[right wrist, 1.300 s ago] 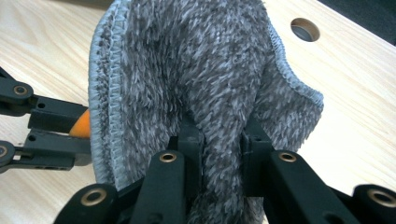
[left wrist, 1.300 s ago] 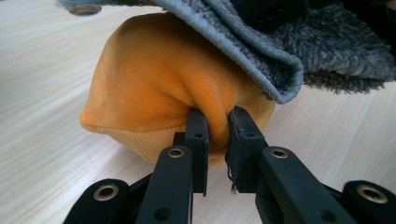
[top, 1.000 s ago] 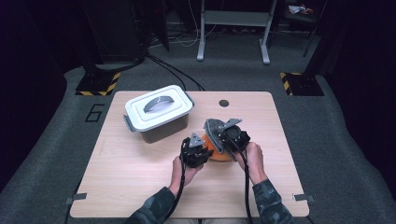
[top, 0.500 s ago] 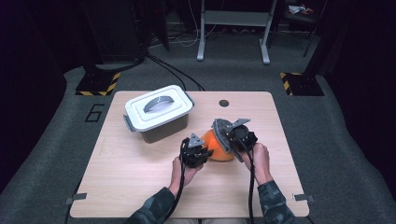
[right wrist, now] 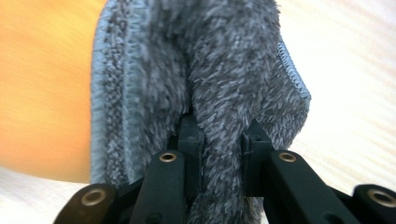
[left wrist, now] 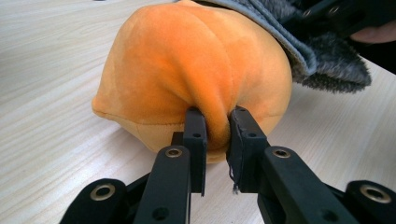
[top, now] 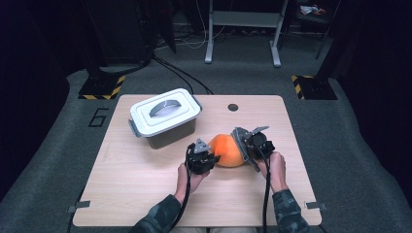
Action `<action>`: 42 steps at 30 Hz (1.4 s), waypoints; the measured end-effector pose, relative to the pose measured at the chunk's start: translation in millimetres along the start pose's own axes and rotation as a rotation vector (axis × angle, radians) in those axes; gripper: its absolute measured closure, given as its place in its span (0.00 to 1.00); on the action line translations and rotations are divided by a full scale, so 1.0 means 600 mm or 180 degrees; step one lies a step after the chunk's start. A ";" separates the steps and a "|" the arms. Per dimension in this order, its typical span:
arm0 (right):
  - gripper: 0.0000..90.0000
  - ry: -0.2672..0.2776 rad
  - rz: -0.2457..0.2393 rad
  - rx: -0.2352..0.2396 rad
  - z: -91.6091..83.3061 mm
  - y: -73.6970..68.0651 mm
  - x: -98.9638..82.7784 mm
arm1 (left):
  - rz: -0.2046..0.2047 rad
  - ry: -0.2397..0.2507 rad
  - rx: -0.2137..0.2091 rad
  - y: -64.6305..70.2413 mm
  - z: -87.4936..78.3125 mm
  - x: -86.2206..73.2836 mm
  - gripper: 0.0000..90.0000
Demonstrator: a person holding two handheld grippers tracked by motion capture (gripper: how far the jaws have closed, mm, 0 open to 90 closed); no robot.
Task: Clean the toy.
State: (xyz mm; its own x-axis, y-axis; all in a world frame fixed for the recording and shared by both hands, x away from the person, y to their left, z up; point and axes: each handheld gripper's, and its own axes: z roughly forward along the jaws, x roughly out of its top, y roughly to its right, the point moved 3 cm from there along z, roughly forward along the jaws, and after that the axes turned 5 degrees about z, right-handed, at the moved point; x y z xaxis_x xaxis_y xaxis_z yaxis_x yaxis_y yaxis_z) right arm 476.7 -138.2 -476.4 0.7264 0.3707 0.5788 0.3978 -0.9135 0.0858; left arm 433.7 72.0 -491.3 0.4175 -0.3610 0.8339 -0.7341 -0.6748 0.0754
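Observation:
An orange plush toy [top: 226,149] lies on the wooden table [top: 145,184], right of centre. My left gripper [top: 208,154] is shut on a fold of the orange plush toy [left wrist: 196,79] at its near left side. My right gripper [top: 244,145] is shut on a grey fuzzy cloth [top: 241,141], which it presses against the toy's right side. In the right gripper view the grey cloth [right wrist: 205,93] bunches between the jaws, with the orange plush [right wrist: 42,88] behind it. The cloth [left wrist: 303,51] drapes over the toy's top right in the left gripper view.
A dark bin with a white lid and handle [top: 164,114] stands at the table's back left. A small round hole [top: 232,107] sits near the far edge. Stands, cables and dark floor lie beyond the table.
My right gripper has come down and to the right with the cloth, sliding over the toy's right side. The left gripper has stayed in place on the plush.

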 end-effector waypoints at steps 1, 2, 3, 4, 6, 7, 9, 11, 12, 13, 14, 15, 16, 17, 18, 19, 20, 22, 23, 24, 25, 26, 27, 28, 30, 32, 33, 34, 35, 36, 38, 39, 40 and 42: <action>0.83 -0.0028 0.0018 -0.0011 0.005 0.003 -0.003 | -0.0009 0.0018 -0.0002 0.000 0.001 0.000 0.87; 0.83 -0.0063 0.0043 -0.0011 0.010 0.005 -0.006 | -0.0010 0.0008 -0.0001 0.000 0.000 0.000 0.87; 0.83 -0.0096 0.0068 -0.0001 0.016 0.007 -0.009 | -0.0010 0.0009 0.0000 -0.001 0.001 -0.001 0.87; 0.83 -0.0122 0.0079 -0.0009 0.021 0.010 -0.012 | -0.0022 0.0011 0.0009 -0.001 0.001 -0.001 0.87; 0.83 -0.0170 0.0114 0.0031 0.031 0.013 -0.017 | -0.0023 0.0008 0.0017 -0.002 0.000 -0.001 0.87; 0.83 -0.0179 0.0138 0.0034 0.034 0.014 -0.019 | -0.0022 0.0019 0.0015 -0.003 0.001 -0.001 0.87; 0.83 -0.0237 0.0167 0.0043 0.040 0.014 -0.021 | -0.0018 0.0015 0.0014 -0.003 0.000 -0.001 0.87; 0.83 -0.0258 0.0167 0.0044 0.046 0.016 -0.023 | -0.0013 0.0003 0.0007 -0.004 -0.001 -0.001 0.87; 0.83 -0.0282 0.0196 0.0047 0.049 0.016 -0.024 | -0.0011 0.0001 0.0006 -0.004 -0.001 -0.001 0.87; 0.83 -0.0285 0.0199 0.0053 0.052 0.017 -0.025 | 0.0001 -0.0001 0.0013 -0.005 -0.001 -0.001 0.87; 0.83 -0.0266 0.0196 0.0063 0.054 0.019 -0.025 | -0.0001 0.0004 0.0020 -0.005 -0.001 -0.001 0.87; 0.83 -0.0289 0.0221 0.0060 0.052 0.019 -0.025 | 0.0002 -0.0002 0.0015 -0.006 -0.001 -0.001 0.87; 0.83 -0.0291 0.0216 0.0059 0.051 0.020 -0.025 | 0.0009 0.0000 0.0024 -0.007 -0.002 -0.001 0.87; 0.83 -0.0262 0.0200 0.0034 0.049 0.023 -0.024 | -0.0014 0.0013 0.0031 -0.007 -0.002 -0.001 0.87; 0.83 -0.0273 0.0240 0.0024 0.043 0.025 -0.024 | -0.0029 0.0017 0.0033 -0.007 -0.002 -0.001 0.87; 0.83 -0.0240 0.0233 0.0016 0.037 0.029 -0.023 | -0.0029 0.0017 0.0033 -0.007 -0.002 -0.001 0.87; 0.83 -0.0204 0.0247 0.0003 0.030 0.033 -0.022 | -0.0047 0.0027 0.0018 -0.007 -0.002 -0.002 0.87; 0.83 -0.0110 0.0266 -0.0057 0.010 0.038 -0.019 | -0.0046 0.0023 0.0030 -0.008 -0.002 -0.002 0.87; 0.83 -0.0050 0.0235 -0.0040 0.000 0.040 -0.015 | -0.0048 0.0034 0.0026 -0.007 -0.002 -0.002 0.87; 0.83 0.0006 0.0234 -0.0077 -0.011 0.040 -0.011 | -0.0045 0.0037 0.0024 -0.007 -0.002 -0.001 0.86; 0.83 0.0066 0.0203 -0.0072 -0.023 0.038 -0.007 | -0.0036 0.0023 0.0020 -0.007 -0.002 -0.001 0.86; 0.83 0.0125 0.0177 -0.0074 -0.035 0.035 -0.001 | -0.0033 0.0024 0.0022 -0.006 -0.003 -0.001 0.86; 0.83 0.0162 0.0167 -0.0041 -0.045 0.029 0.004 | -0.0027 0.0025 0.0025 -0.006 -0.003 0.000 0.86; 0.83 0.0215 0.0136 0.0006 -0.055 0.023 0.010 | -0.0010 0.0023 0.0027 -0.007 -0.003 0.000 0.86; 0.83 0.0299 0.0084 0.0076 -0.071 0.008 0.021 | -0.0005 0.0024 0.0030 -0.006 -0.003 0.002 0.86; 0.83 0.0357 0.0017 0.0157 -0.080 -0.009 0.031 | 0.0008 0.0029 0.0023 -0.005 -0.003 0.003 0.86; 0.83 0.0390 -0.0060 0.0197 -0.081 -0.017 0.037 | 0.0005 0.0025 0.0028 -0.005 -0.003 0.004 0.86; 0.83 0.0390 -0.0100 0.0238 -0.082 -0.026 0.040 | -0.0007 0.0034 0.0021 -0.004 -0.003 0.005 0.86; 0.83 0.0403 -0.0131 0.0301 -0.084 -0.035 0.044 | 0.0013 0.0030 0.0030 -0.004 -0.003 0.006 0.86; 0.83 0.0417 -0.0170 0.0330 -0.085 -0.044 0.047 | 0.0027 0.0029 0.0027 -0.004 -0.002 0.007 0.86; 0.83 0.0430 -0.0260 0.0336 -0.084 -0.059 0.053 | 0.0018 0.0041 0.0022 -0.002 -0.001 0.009 0.86; 0.82 0.0419 -0.0326 0.0354 -0.083 -0.065 0.056 | 0.0007 0.0056 0.0025 -0.001 -0.001 0.010 0.86; 0.82 0.0425 -0.0380 0.0354 -0.079 -0.070 0.058 | 0.0029 0.0046 0.0017 -0.001 -0.001 0.012 0.86; 0.82 0.0356 -0.0442 0.0326 -0.070 -0.079 0.059 | 0.0064 0.0022 0.0026 0.001 -0.001 0.013 0.86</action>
State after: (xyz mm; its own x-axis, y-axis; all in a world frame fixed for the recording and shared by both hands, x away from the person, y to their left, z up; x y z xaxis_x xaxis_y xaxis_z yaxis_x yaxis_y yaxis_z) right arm 459.8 -89.0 -426.1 0.5961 0.4656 0.6541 0.5488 -0.8310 0.0913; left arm 436.4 69.0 -484.5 0.3990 -0.3701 0.8390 -0.7379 -0.6727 0.0542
